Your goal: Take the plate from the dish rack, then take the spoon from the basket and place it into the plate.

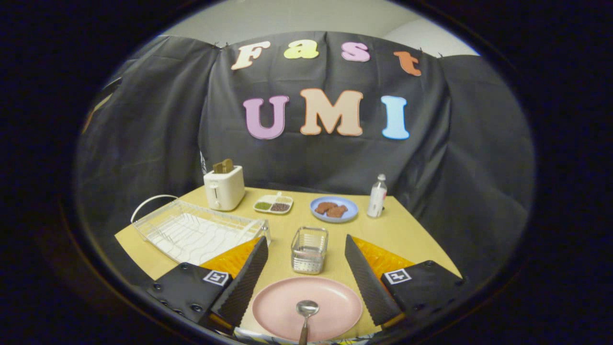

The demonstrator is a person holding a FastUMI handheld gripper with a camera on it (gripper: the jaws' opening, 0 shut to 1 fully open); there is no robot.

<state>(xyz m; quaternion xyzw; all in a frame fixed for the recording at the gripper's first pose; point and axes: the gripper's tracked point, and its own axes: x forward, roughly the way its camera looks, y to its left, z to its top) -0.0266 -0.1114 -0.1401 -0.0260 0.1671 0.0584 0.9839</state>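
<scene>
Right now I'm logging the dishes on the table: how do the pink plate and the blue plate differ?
The pink plate lies between the open gripper fingers; the blue plate sits far beyond them, past the basket. The pink plate holds a spoon; the blue plate holds brown food pieces. Both are round and lie flat on the table.

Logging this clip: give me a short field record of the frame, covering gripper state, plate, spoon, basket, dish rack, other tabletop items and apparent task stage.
gripper: open, fingers spread, holding nothing
pink plate: flat on the table, between the fingers
spoon: bowl resting in the pink plate, handle toward the camera
basket: just beyond the plate, looks empty
dish rack: beyond the left finger, no plate in it
other items: toaster, divided dish, blue plate with food, bottle
task stage: spoon already in plate
</scene>
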